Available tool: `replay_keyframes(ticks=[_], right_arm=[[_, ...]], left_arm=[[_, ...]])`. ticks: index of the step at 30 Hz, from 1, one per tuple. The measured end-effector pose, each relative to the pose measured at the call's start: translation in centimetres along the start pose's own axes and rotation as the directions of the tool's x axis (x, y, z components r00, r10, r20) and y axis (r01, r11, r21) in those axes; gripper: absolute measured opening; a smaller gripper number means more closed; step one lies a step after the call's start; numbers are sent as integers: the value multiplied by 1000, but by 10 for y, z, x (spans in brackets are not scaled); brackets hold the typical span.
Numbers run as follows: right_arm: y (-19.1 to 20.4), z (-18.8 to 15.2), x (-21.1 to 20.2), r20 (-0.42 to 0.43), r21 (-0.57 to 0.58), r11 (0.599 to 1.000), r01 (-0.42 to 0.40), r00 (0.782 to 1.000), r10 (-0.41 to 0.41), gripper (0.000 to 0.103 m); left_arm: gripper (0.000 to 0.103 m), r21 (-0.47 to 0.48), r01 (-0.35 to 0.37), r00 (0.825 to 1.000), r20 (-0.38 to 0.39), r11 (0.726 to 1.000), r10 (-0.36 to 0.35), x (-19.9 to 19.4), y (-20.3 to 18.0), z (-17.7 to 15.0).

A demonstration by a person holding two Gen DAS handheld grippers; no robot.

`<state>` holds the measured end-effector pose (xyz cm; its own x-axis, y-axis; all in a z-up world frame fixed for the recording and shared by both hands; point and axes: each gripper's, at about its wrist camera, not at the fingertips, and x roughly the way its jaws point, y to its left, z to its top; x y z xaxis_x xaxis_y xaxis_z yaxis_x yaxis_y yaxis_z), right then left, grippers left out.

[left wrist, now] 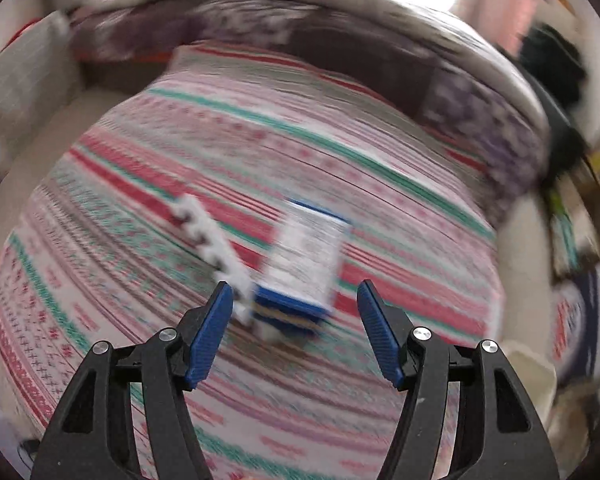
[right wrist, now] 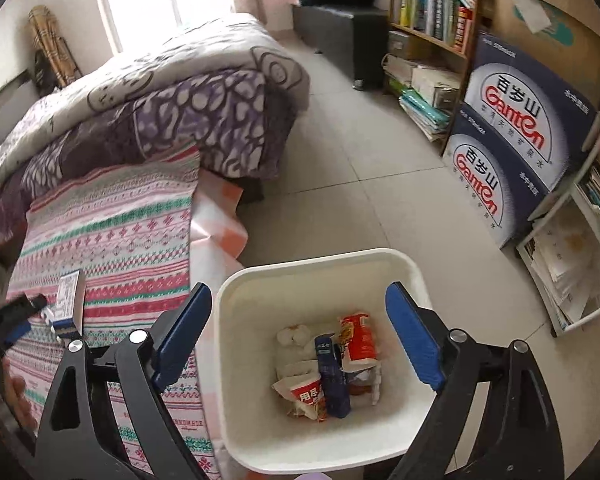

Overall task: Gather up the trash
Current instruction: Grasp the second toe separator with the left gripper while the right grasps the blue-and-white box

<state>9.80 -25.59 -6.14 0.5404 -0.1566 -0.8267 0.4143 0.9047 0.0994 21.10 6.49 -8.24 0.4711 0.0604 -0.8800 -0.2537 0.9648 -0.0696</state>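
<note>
A blue-and-white carton (left wrist: pixel 302 268) lies on the striped bedspread (left wrist: pixel 260 152), with a white notched plastic strip (left wrist: pixel 212 244) beside it on the left. My left gripper (left wrist: pixel 296 300) is open, its jaws on either side of the carton's near end; the view is motion-blurred. The carton (right wrist: pixel 69 294) also shows in the right wrist view, with the left gripper (right wrist: pixel 28 312) by it. My right gripper (right wrist: pixel 300 312) is open and empty above a white bin (right wrist: pixel 412 276) that holds several wrappers and a blue pack (right wrist: pixel 332 376).
A folded grey and purple quilt (right wrist: pixel 172 104) lies at the far end of the bed. Stacked Ganten boxes (right wrist: pixel 512 144), a bookshelf (right wrist: pixel 432 20) and a white rack with papers (right wrist: pixel 572 264) line the right wall. Tiled floor (right wrist: pixel 352 168) runs between bed and shelves.
</note>
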Motion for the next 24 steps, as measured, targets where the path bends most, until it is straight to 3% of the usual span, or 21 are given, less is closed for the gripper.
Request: replay_keyframes(ticks=[5, 11, 14, 16, 18, 24], right_arm=[[15, -1, 11, -30, 6, 1000, -13, 999, 13, 86], [46, -3, 22, -57, -20, 999, -43, 998, 41, 88], [64, -6, 27, -67, -44, 998, -54, 996, 51, 89], [76, -8, 31, -75, -63, 996, -59, 996, 54, 90], [87, -11, 36, -87, -83, 995, -63, 995, 56, 90], [120, -26, 54, -152, -135, 985, -112, 984, 91, 90]], left_arm=[[64, -110, -112, 994, -24, 988, 110, 33, 30, 19], [64, -174, -171, 982, -107, 970, 154, 72, 57, 24], [57, -176, -158, 978, -160, 972, 131, 88, 62, 22], [47, -139, -154, 981, -140, 978, 135, 87, 59, 21], [30, -105, -129, 983, -142, 986, 114, 83, 56, 19], [29, -93, -58, 985, -169, 994, 42, 67, 79, 12]])
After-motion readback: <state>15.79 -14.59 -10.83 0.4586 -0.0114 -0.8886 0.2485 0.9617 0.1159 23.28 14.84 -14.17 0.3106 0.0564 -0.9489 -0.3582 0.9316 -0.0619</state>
